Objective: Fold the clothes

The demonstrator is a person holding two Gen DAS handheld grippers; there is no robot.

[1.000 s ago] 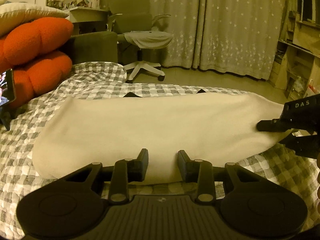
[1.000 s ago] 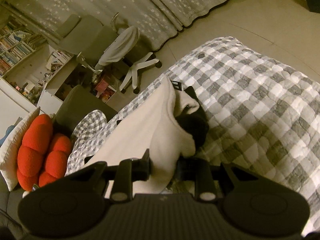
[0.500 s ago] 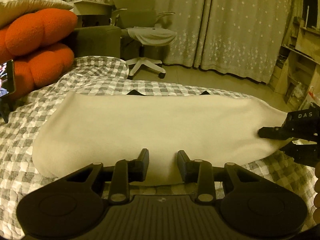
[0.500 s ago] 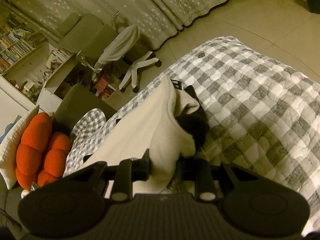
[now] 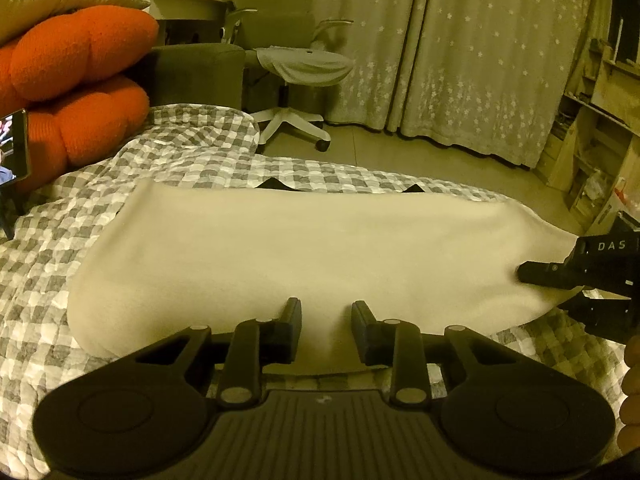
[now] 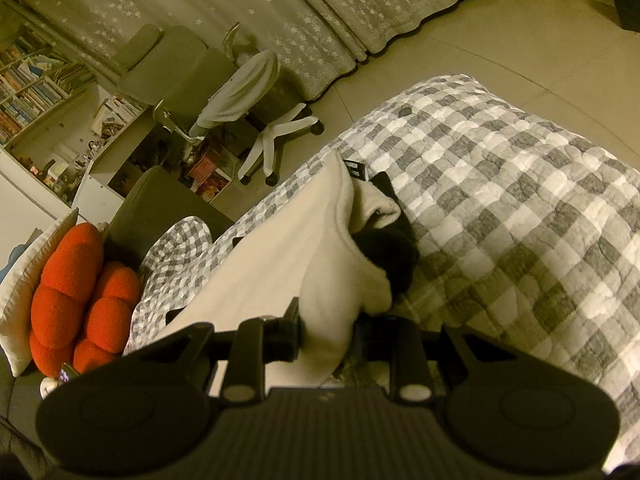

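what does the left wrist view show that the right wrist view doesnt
Only the left wrist view shows the whole cream garment spread flat across the checked quilt, a lit phone screen at the left edge, wooden shelves on the right, and the right gripper from the side at the garment's end.

Only the right wrist view shows the garment's black lining at its bunched end, the cream fabric between that gripper's fingers, and a bookshelf.

Both show the orange cushion, office chair, star-patterned curtains and quilt.
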